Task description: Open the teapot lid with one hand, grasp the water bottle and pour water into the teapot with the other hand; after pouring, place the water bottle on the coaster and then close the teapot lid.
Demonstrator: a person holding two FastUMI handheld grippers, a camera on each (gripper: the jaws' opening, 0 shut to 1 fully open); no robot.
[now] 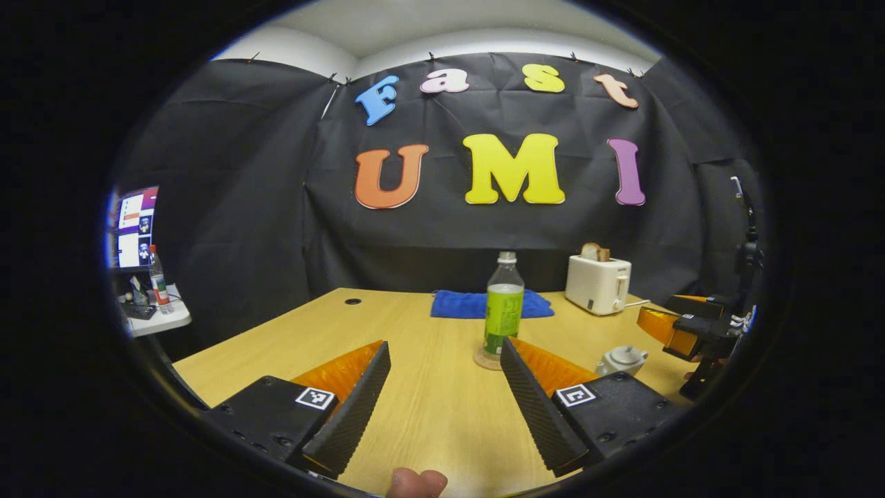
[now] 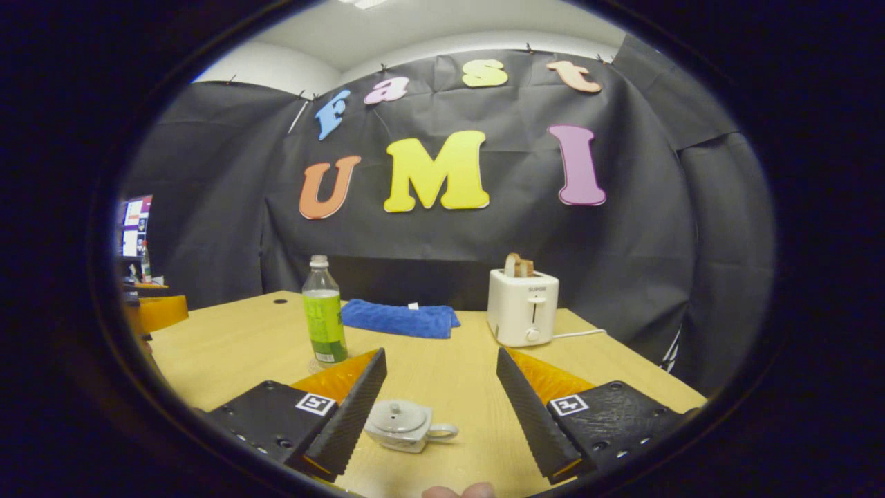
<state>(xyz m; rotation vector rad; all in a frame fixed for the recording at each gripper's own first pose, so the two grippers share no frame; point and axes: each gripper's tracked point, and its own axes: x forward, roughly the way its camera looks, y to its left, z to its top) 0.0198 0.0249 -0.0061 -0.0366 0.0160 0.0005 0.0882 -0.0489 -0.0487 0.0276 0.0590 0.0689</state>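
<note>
A clear water bottle [image 1: 504, 304] with a green label stands upright on a round coaster [image 1: 486, 360] mid-table, straight ahead of my open, empty left gripper [image 1: 444, 344]. The small white teapot [image 1: 622, 360] sits to its right with the lid on. In the right gripper view the teapot [image 2: 401, 423] lies low between the fingers of my open right gripper [image 2: 440, 353], close to the left finger and untouched, its lid [image 2: 394, 409] shut. The bottle [image 2: 325, 318] stands farther off to the left. The right gripper [image 1: 691, 328] also shows at the far right of the left gripper view.
On the back of the wooden table [image 1: 311, 332] lie a folded blue cloth [image 1: 477, 304] and a white toaster [image 1: 598, 283] with bread in it. A side table [image 1: 148, 315] with a monitor and another bottle stands off to the left. The left gripper [image 2: 155, 311] is at the left edge.
</note>
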